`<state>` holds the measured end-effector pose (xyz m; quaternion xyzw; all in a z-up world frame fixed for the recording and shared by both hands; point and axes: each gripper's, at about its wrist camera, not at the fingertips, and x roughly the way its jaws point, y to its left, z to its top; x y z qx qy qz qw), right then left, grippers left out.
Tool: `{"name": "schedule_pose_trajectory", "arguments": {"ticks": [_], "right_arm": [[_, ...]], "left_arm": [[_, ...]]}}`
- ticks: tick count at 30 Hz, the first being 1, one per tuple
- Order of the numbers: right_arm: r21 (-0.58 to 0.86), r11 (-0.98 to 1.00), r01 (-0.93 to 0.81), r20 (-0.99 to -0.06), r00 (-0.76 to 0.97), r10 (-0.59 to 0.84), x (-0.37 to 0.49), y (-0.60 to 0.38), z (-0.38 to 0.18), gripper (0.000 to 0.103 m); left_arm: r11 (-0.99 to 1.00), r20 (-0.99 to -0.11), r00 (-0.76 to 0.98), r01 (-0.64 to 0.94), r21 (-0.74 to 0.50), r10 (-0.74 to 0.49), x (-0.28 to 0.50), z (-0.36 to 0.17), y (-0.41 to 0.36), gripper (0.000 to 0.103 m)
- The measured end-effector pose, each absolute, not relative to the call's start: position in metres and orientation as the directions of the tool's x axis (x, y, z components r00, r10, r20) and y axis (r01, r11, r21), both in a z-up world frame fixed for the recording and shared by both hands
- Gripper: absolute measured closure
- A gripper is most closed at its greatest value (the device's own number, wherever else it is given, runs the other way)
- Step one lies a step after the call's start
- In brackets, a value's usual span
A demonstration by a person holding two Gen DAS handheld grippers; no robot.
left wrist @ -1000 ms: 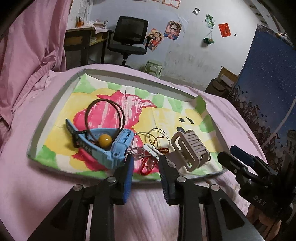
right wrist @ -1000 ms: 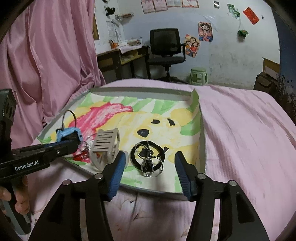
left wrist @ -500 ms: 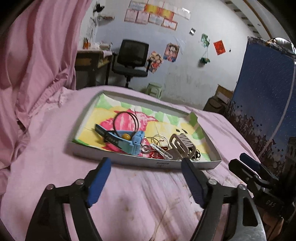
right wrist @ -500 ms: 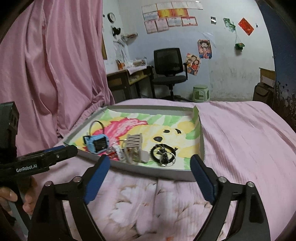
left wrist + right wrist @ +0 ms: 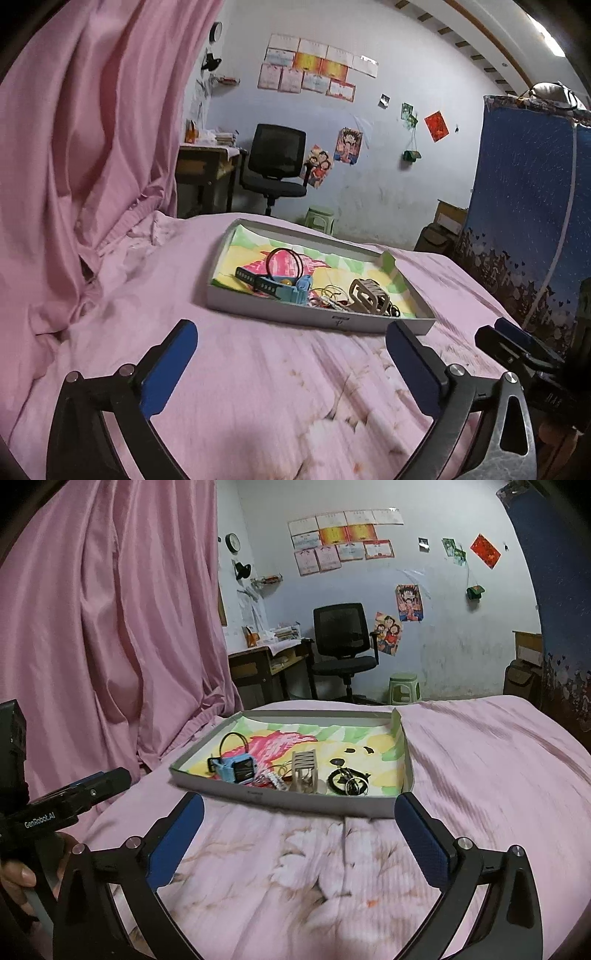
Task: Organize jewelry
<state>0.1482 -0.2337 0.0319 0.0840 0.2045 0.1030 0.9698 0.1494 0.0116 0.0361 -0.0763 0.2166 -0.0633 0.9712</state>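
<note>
Since both grippers hang over the pink bedspread (image 5: pixel 480 746) with fingers spread wide and nothing between them, the left gripper (image 5: pixel 291 354) and right gripper (image 5: pixel 299 827) look parked short of the tray (image 5: pixel 288 799), not reaching. All the jewelry sits bunched along its near edge, probably for easy access. I count one blue watch (image 5: pixel 236 770), one beige hair claw (image 5: pixel 304 771), one black ring bundle (image 5: pixel 347 781).

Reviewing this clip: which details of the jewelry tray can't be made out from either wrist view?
- Left wrist view: the black rings are mostly hidden behind the beige slatted hair claw.
- Both views: the tangle of red cord and thin wire hoops beside the blue smartwatch is too small to separate.
- Right wrist view: the small label on the shallow grey cardboard tray is blurred, unreadable.
</note>
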Motion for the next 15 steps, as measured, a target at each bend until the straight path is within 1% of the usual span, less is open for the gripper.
{"name": "schedule_pose_trajectory", "arguments": {"ticks": [7, 15], "right_arm": [[0.202, 0.968, -0.149, -0.362, 0.907, 0.215, 0.121, -0.228, 0.026, 0.001], [0.163, 0.978, -0.13, -0.339, 0.923, 0.179, 0.103, -0.225, 0.024, 0.001]], "left_arm": [[0.984, -0.386, 0.912, 0.08, -0.156, -0.136, 0.12, 0.024, 0.019, 0.0], [0.988, -0.382, 0.917, 0.06, -0.144, -0.112, 0.111, 0.013, 0.022, 0.0]]}}
